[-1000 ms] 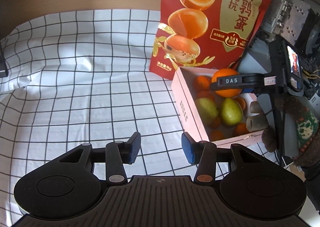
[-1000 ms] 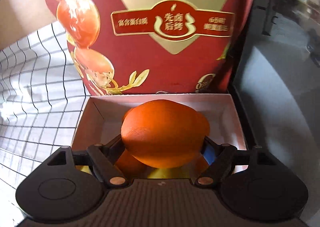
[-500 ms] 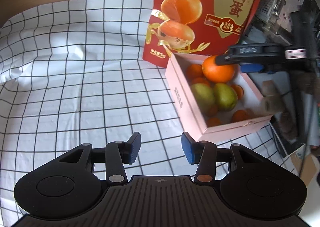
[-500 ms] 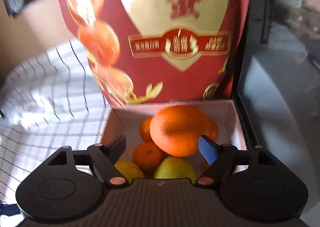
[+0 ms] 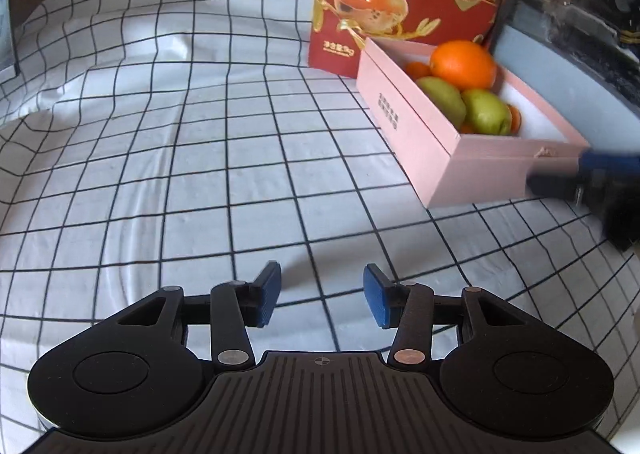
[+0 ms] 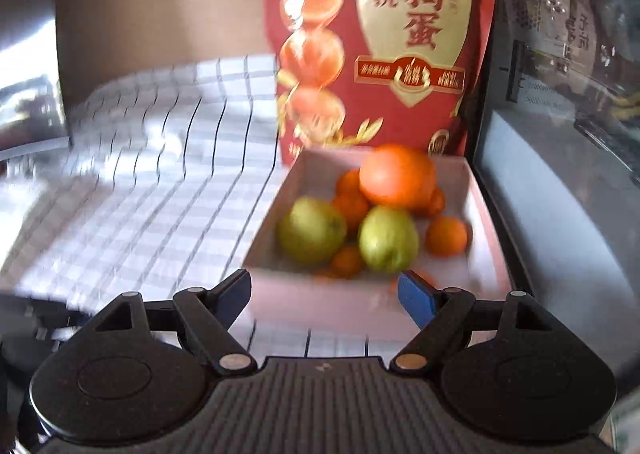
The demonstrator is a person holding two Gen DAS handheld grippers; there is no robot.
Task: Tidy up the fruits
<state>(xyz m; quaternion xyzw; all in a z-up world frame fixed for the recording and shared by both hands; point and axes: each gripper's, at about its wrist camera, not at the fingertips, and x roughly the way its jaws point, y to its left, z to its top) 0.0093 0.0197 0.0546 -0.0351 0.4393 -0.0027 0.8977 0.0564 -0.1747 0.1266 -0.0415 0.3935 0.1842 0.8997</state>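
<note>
I see the pink box (image 6: 486, 214) holding a large orange (image 6: 396, 176), two green pears (image 6: 388, 238) and small tangerines (image 6: 446, 236); both my grippers' fingers (image 5: 266, 294) are opening, nothing between them.

The cloth (image 5: 224, 158) is white with a black grid. The box (image 5: 404, 114) is pink, holding orange and green fruit. The bag (image 6: 400, 46) is red and gold.

Checked cloth (image 5: 208, 158), soft and creased; pink box (image 5: 408, 114) of matt card; red bag (image 6: 400, 34) glossy.
</note>
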